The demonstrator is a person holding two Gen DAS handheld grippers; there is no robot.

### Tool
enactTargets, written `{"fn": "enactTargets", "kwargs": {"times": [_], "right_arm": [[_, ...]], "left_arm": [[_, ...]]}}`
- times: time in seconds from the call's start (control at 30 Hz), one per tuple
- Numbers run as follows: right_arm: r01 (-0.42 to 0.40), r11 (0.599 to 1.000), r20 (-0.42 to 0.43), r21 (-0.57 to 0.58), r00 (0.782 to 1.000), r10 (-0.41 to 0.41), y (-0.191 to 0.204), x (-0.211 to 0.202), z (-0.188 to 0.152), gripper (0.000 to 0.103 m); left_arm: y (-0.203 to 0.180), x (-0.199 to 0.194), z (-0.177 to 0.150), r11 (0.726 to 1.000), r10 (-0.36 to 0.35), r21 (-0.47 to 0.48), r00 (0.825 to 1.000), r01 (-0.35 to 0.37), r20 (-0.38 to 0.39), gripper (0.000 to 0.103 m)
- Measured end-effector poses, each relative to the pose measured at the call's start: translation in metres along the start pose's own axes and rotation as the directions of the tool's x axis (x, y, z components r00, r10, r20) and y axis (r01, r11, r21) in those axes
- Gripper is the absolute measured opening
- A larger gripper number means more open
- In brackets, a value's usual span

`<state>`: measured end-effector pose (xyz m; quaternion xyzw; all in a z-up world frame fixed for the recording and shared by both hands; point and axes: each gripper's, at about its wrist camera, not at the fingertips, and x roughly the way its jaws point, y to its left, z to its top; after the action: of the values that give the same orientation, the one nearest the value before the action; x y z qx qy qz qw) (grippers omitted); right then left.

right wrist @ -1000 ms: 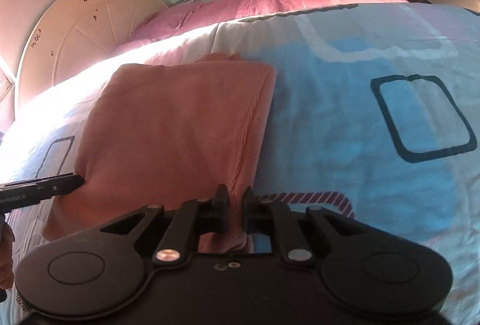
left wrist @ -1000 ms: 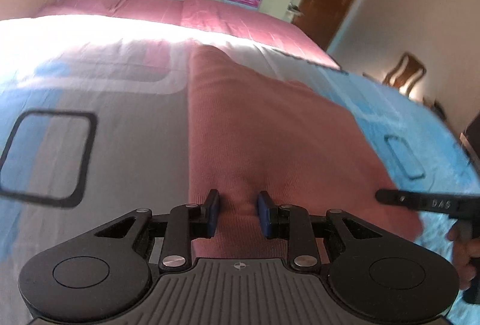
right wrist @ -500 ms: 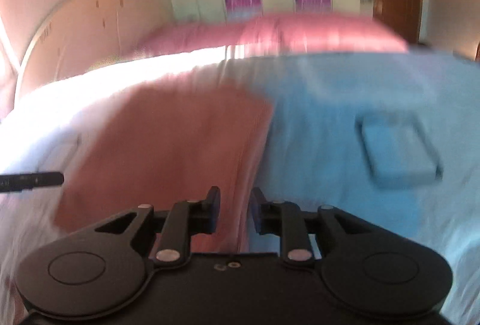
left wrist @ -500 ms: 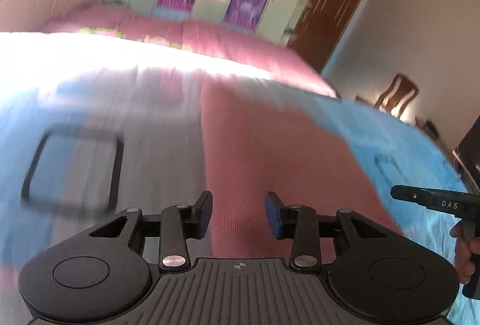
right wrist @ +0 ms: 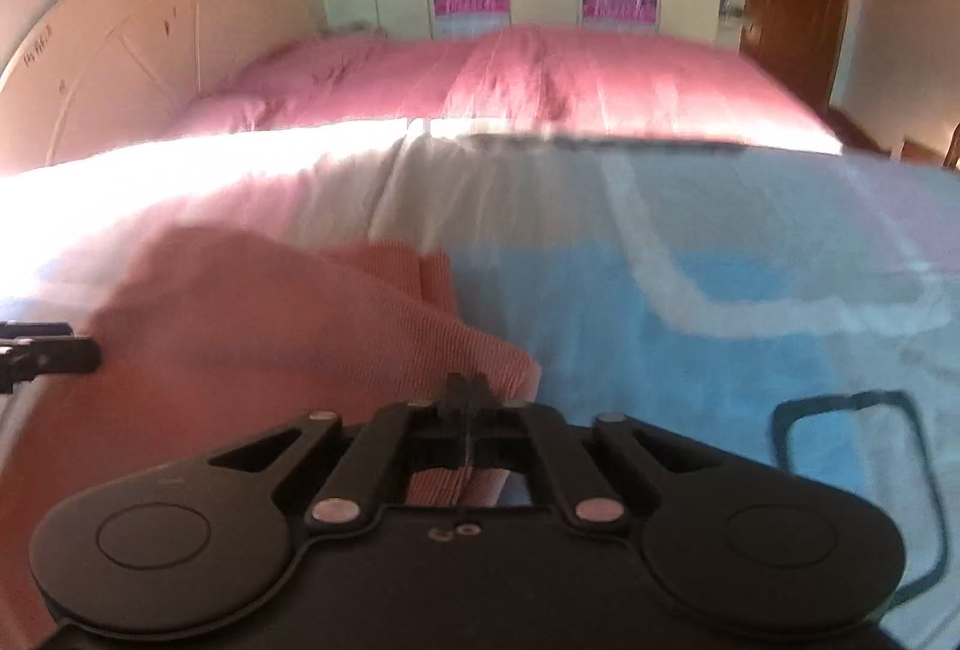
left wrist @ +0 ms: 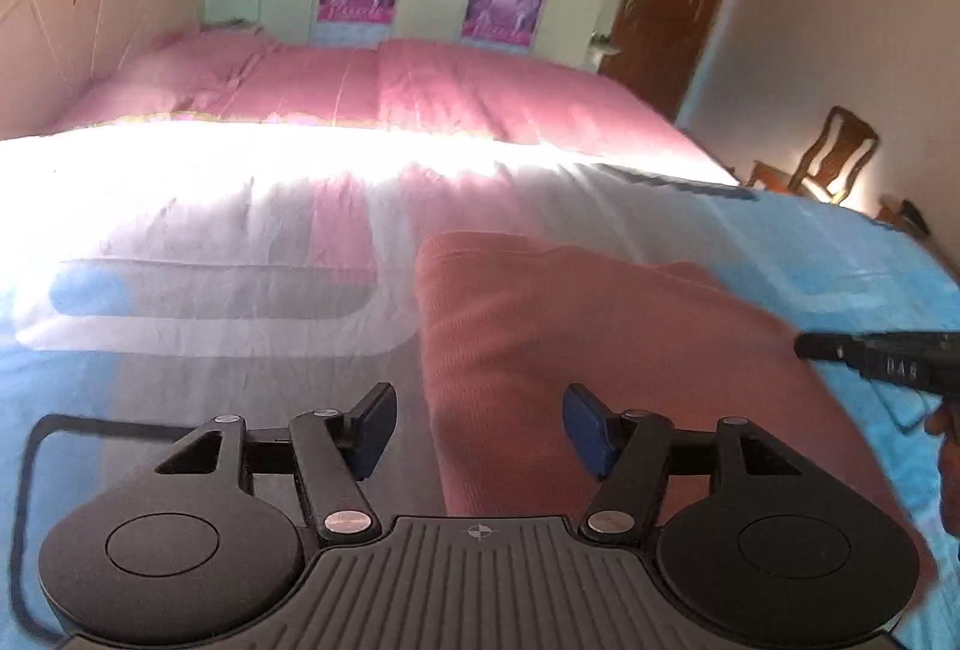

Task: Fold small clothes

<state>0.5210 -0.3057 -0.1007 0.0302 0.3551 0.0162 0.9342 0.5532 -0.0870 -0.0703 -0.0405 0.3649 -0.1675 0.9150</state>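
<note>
I read this as the start of a fold: my right gripper [right wrist: 465,386] has its jaws pressed together on the near right corner of the pink garment [right wrist: 288,326], and the cloth looks lifted into a ridge just ahead of those jaws, with a strip of it showing through the gap behind them. My left gripper [left wrist: 477,425] has its jaws spread wide and holds nothing; in its own view the pink garment [left wrist: 600,338] lies under and ahead of the right-hand jaw, its left edge running forward roughly between the two jaws, while the left-hand jaw hangs over the blue and white bedspread [left wrist: 198,254]. I cannot tell whether those open jaws touch the cloth or sit just above it. The rest of the garment spreads flat on the bed, ahead of both grippers, and the bedspread [right wrist: 720,290] lies bare to the right of my closed jaws. For a clean fold I judge that the left side needs its own pinch on the matching near corner, so I would bring the open jaws onto that edge and close them, then carry both corners forward together towards the far edge; lifting with one corner alone would likely skew the fold.
</note>
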Motion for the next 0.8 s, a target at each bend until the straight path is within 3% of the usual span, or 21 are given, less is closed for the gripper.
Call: {"fn": "enactTargets", "kwargs": {"times": [0.1,0.17,0.2,0.3,0.4,0.53,0.6,0.67,0.7,0.77,0.8], "right_arm": [[-0.055,0.998,0.029,-0.002,0.998,0.055,0.006,-0.021,-0.01,0.013],[-0.045,0.998,-0.065,-0.046,0.997,0.042,0.012,-0.008,-0.019,0.01],[-0.031,0.997,-0.072,-0.068,0.997,0.026,0.015,-0.003,-0.026,0.01],[-0.018,0.998,-0.057,-0.064,0.998,0.014,0.019,-0.017,-0.023,0.014],[-0.058,0.997,0.03,-0.052,0.998,0.06,0.024,-0.053,-0.027,0.022],[-0.073,0.993,-0.018,-0.092,0.997,0.072,0.034,-0.07,-0.052,0.021],[-0.051,0.986,-0.091,-0.16,0.995,0.037,0.041,-0.058,-0.073,0.02],[-0.016,0.97,-0.056,-0.242,0.998,0.003,0.054,-0.059,-0.078,0.022],[-0.018,0.968,-0.064,-0.252,0.998,0.002,0.058,-0.063,-0.075,0.024],[-0.066,0.984,-0.025,-0.168,0.998,0.062,0.048,-0.08,-0.063,0.054],[-0.084,0.99,0.008,-0.109,0.996,0.085,0.038,-0.089,-0.058,0.06]], "left_arm": [[-0.007,-0.006,-0.019,1.0,0.014,0.027,0.999,-0.013,-0.035,0.062],[-0.005,0.002,-0.03,1.0,0.019,-0.001,0.999,-0.019,-0.049,0.062],[-0.004,0.0,-0.031,0.999,0.016,-0.036,0.999,-0.017,-0.047,0.062],[-0.005,-0.019,-0.029,0.998,0.022,-0.058,1.0,-0.023,-0.012,0.062],[-0.006,-0.04,-0.039,0.998,0.006,-0.062,1.0,-0.006,-0.003,0.062],[-0.005,-0.045,-0.066,0.995,-0.002,-0.096,0.999,-0.003,-0.052,0.062],[-0.006,-0.042,-0.073,0.995,0.015,-0.095,0.998,-0.02,-0.054,0.062],[-0.01,-0.047,-0.066,0.996,0.033,-0.086,0.998,-0.038,-0.056,0.062],[-0.01,-0.05,-0.063,0.996,0.037,-0.084,0.998,-0.04,-0.043,0.062],[-0.005,-0.059,-0.059,0.995,0.027,-0.1,0.999,-0.029,-0.019,0.067],[0.0,-0.061,-0.059,0.994,0.012,-0.111,1.0,-0.015,-0.023,0.069]]}}
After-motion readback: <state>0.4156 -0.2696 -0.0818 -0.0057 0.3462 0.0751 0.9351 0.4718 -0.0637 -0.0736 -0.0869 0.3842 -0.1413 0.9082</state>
